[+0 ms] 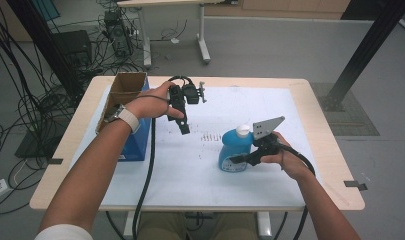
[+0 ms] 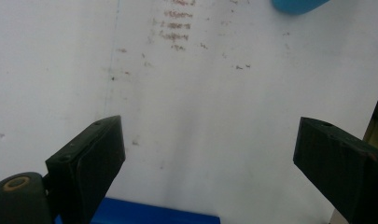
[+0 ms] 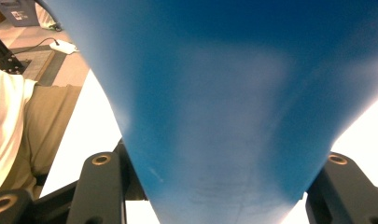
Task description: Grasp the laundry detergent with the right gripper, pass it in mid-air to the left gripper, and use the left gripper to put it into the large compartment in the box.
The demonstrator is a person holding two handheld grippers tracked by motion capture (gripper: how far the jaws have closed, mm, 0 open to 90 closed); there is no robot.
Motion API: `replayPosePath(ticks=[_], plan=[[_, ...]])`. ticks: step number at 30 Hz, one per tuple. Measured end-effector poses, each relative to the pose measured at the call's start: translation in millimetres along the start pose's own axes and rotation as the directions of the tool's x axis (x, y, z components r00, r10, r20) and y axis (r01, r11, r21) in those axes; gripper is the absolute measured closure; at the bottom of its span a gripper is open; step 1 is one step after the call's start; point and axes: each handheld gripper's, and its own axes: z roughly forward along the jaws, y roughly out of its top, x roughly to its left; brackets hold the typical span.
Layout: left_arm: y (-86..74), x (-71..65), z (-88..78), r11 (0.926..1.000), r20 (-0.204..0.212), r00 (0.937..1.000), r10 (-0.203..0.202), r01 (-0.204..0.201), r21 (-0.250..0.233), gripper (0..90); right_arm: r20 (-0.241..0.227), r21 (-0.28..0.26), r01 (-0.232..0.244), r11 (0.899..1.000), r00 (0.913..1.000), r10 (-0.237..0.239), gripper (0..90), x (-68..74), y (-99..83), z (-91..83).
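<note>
A blue bottle (image 1: 235, 151) is pinched by the right tongs (image 1: 238, 159) – seemingly upright; the left tongs (image 1: 183, 128) are held spread above the surface (image 1: 200, 175).

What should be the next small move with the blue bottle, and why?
Probably lift the blue bottle slightly. The right gripper is shut on its body, while the left gripper hangs open over the white table cover, beside the cardboard box.

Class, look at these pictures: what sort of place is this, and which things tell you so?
Probably a lab or workshop: loose cables trail over the bare floor, a black metal frame post stands beside the table, and computer gear sits on the floor.
</note>
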Motion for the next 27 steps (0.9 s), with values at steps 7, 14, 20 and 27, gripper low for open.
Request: replayPosePath(ticks=[7, 14, 20, 27], plan=[[-2.1, -2.8, -3.6, 0.9997, -0.006, 1.0, 0.0, 0.0, -0.023, 9.3, -0.003, 0.002, 0.004, 1.0, 1.0, -0.004, 43.5, 3.2, 5.5, 2.1], [-3.3, -15.3, -15.3, 0.9996, -0.011, 0.9995, 0.028, -0.028, -0.001, 9.3, -0.015, -0.032, -0.005, 0.999, 0.9999, 0.005, 43.4, 8.2, 24.6, -0.1], [-4.1, -29.6, -28.1, 0.9983, -0.002, 0.9985, 0.055, -0.055, 0.019, 9.3, -0.03, -0.016, -0.021, 1.0, 0.9994, 0.02, 43.4, 16.4, 45.2, -2.9], [-5.8, -46.8, -46.4, 0.9959, 0.007, 0.9971, 0.076, -0.077, 0.049, 9.3, 0.007, -0.006, -0.029, 1.0, 0.9996, 0.029, 43.4, 29.3, 64.3, -10.6]])
